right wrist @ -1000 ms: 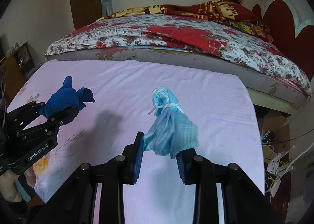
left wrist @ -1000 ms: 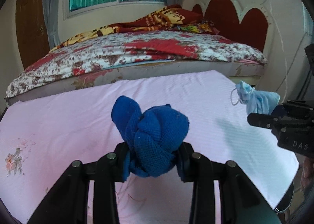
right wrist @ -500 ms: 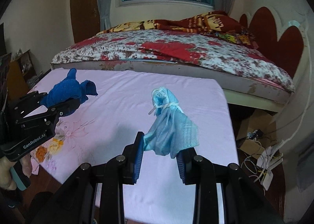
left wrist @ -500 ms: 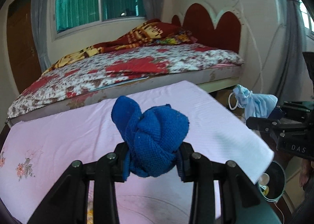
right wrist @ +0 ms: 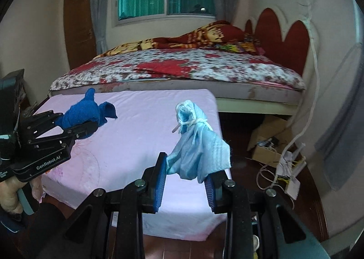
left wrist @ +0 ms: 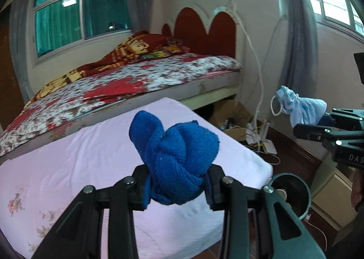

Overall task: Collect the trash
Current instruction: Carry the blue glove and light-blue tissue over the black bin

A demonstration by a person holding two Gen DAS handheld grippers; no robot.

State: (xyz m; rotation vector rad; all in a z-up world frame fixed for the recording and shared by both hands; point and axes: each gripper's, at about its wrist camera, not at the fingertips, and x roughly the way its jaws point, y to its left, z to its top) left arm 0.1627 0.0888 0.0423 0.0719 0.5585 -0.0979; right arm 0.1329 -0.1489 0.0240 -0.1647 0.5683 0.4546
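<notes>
A: Two bundles are carried at once. Beneath and ahead of both grippers the pink-sheeted mattress (left wrist: 95, 163) is seen, and just past its corner, below and to the right of the left gripper (left wrist: 178, 185), a dark round bin (left wrist: 293, 193) is stood on the floor.

B: What is held?

A: A knotted blue cloth (left wrist: 175, 159) is clamped between the narrowly set jaws of the left gripper. A pale blue face mask (right wrist: 199, 150) is pinched by its lower edge in the right gripper (right wrist: 185, 185), whose jaws are closed nearly as far; most of the mask is left standing free above the pads.

B: What could be spoiled from here?

A: The mask is probably the weaker hold: only a thin fold is caught, so it could be shaken loose onto the floor by a quick swing. The bin's mouth looks small, so either bundle could be dropped on the rim or beside it if it is released off-centre.
</notes>
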